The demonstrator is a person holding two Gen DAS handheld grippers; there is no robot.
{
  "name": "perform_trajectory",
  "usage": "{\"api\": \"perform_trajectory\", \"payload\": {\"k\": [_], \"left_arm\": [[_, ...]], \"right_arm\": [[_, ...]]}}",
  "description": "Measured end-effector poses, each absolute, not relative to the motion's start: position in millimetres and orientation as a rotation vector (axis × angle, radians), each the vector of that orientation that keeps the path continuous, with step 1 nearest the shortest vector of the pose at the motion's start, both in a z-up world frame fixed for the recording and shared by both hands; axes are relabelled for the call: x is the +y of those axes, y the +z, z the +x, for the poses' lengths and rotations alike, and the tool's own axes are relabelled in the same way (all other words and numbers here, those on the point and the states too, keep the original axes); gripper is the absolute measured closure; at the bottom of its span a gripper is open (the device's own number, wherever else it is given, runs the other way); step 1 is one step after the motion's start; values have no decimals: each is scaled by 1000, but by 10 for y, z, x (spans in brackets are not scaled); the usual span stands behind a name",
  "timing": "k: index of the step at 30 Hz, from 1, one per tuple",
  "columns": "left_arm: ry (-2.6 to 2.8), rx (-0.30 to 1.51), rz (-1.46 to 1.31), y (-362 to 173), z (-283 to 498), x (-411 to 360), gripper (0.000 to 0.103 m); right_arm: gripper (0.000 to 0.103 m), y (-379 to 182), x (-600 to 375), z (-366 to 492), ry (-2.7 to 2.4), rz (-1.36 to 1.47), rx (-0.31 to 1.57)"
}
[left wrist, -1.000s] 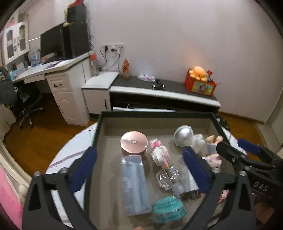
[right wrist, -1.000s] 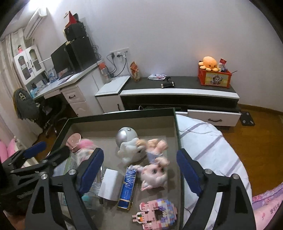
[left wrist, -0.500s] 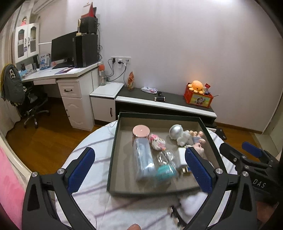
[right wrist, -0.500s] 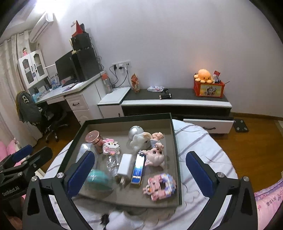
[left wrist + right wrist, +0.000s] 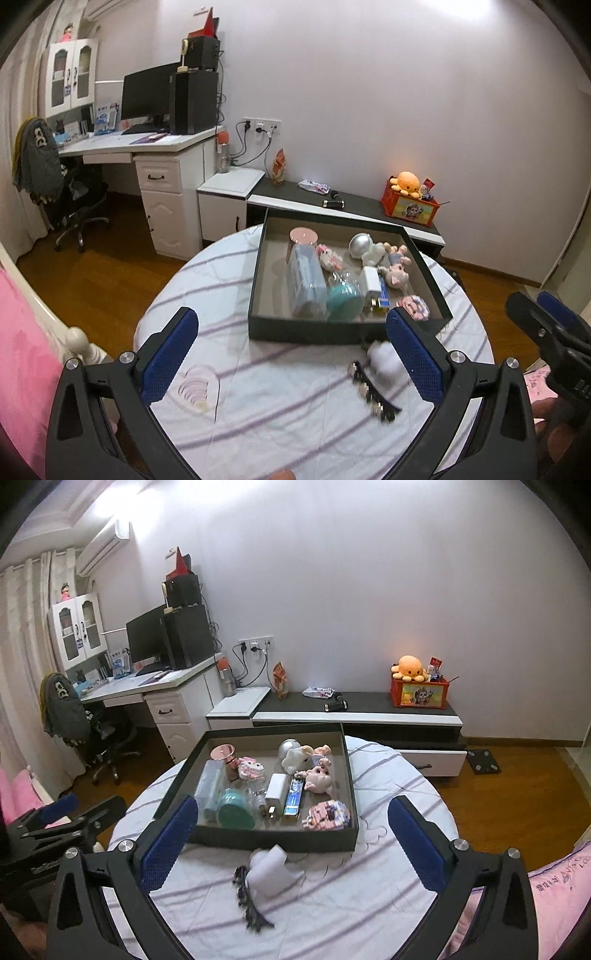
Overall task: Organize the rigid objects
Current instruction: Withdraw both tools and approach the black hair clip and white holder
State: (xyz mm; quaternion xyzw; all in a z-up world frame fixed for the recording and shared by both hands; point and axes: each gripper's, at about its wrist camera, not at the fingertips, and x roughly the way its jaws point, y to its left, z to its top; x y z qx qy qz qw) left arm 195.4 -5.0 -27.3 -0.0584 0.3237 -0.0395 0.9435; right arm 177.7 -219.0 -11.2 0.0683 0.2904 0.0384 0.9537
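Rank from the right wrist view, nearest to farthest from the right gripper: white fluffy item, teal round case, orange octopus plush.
1. white fluffy item, on the cloth between the open jaws.
2. teal round case, front left in the box.
3. orange octopus plush, on the far cabinet.

A bedroom: desk (image 5: 155, 686), plush octopus (image 5: 410, 666) (pink bedding (image 5: 22, 332)).

Dark shallow tray (image 5: 258, 840), table centre, packed with small toys and bottles. White object (image 5: 267, 873) and black hair clip (image 5: 251, 904) at its 6 o'clock, outside.
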Motion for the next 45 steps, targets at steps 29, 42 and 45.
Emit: {"api": "perform_trajectory", "payload": {"k": [29,42,45], "left_arm": [[-69,644,-95,-379,1336,-114,0],[-79,704,-75,-580,1458,-227,0],[-90,735,-62,-707,1517,-303,0]], "right_arm": [[0,-208,-2177,1025,80,149,609],[0,-412,-2341,1215,55,174,672],[0,-542,-2362,1325,57,179,711]]}}
